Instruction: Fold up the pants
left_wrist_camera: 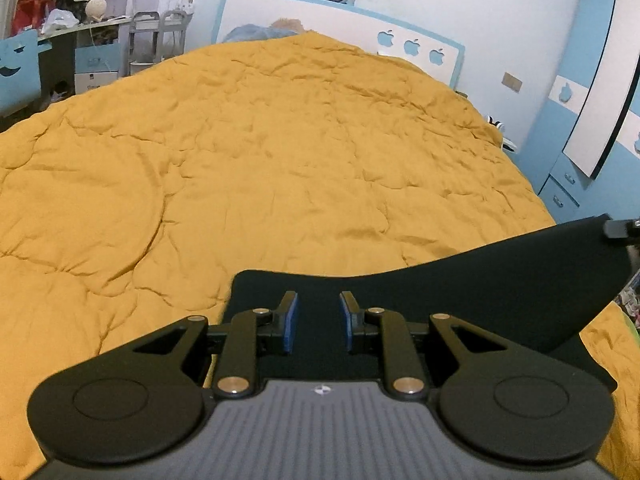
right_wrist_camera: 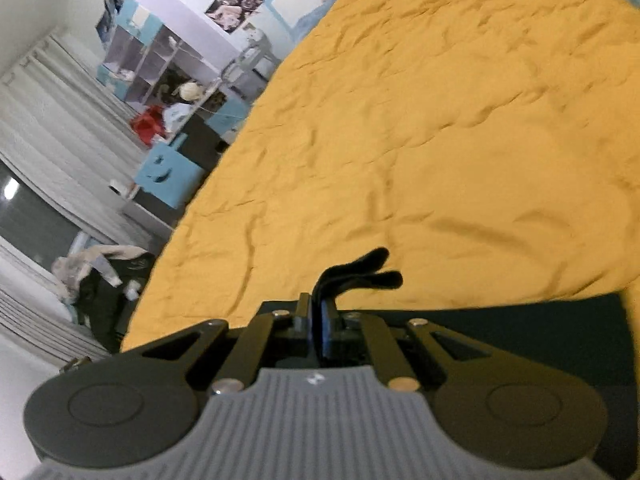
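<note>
The black pants lie at the near edge of a bed under an orange quilt. My left gripper is open, its blue pads apart just above the pants' left end, holding nothing. In the left wrist view the pants' right end rises toward the other gripper's tip. My right gripper is shut on a bunched fold of the black pants, which sticks out past the fingers. More of the pants spreads to the right below it.
The orange quilt covers the whole bed. A blue and white headboard stands at the far end. Desk and shelves are at the left, a wardrobe at the right. Clothes lie on the floor by the curtains.
</note>
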Motion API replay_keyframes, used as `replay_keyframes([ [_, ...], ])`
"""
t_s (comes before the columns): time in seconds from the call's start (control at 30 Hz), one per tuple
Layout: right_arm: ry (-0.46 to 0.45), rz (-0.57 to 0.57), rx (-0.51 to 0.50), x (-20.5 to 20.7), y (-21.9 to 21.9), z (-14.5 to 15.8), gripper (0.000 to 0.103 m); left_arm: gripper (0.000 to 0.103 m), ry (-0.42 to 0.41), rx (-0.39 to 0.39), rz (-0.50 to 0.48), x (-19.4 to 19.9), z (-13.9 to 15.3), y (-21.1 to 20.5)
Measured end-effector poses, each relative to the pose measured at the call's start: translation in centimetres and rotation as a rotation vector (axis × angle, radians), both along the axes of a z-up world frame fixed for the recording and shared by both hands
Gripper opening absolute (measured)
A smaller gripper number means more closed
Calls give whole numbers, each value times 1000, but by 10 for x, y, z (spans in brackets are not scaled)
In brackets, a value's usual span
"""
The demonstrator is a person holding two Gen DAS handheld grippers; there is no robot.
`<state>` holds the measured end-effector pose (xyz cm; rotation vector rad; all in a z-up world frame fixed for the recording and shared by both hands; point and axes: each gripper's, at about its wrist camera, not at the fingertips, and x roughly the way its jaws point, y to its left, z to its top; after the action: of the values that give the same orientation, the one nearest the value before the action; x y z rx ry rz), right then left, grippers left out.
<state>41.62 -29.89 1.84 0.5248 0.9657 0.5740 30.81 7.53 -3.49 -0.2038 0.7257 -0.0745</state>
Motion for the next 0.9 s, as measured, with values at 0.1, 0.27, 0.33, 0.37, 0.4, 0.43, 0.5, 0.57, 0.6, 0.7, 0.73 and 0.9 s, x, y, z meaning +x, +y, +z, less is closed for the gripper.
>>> replay_keyframes([
  [0.1,19,-52,-67,6,-42,0,0,24,19,7,-16,5,-8,-3],
  [0.27,160,-160,-102,12,-107,-61,0,24,85,17,-40,19,-34,-11],
  [0.33,202,-190,-128,12,-121,-89,0,24,110,15,-45,21,-44,-13],
  [0.37,217,-202,-134,12,-127,-100,0,24,119,18,-45,22,-48,-14],
  [0.4,234,-216,-137,12,-132,-109,0,24,129,21,-44,22,-52,-14],
  [0.43,239,-224,-139,12,-136,-117,0,24,135,22,-43,23,-54,-13],
  [0.5,238,-225,-141,13,-138,-125,0,24,147,21,-39,23,-59,-10],
  [0.57,222,-212,-137,13,-137,-121,0,24,147,22,-33,23,-59,-8],
  [0.6,200,-201,-123,12,-136,-112,0,24,145,20,-32,23,-58,-7],
  [0.7,95,-171,-56,0,-128,-76,0,24,132,14,-31,25,-55,-5],
  [0.73,85,-176,-102,0,-127,-73,0,24,132,12,-33,26,-55,-4],
  [0.9,210,-201,-334,9,-120,-132,0,24,145,1,-23,28,-60,-4],
])
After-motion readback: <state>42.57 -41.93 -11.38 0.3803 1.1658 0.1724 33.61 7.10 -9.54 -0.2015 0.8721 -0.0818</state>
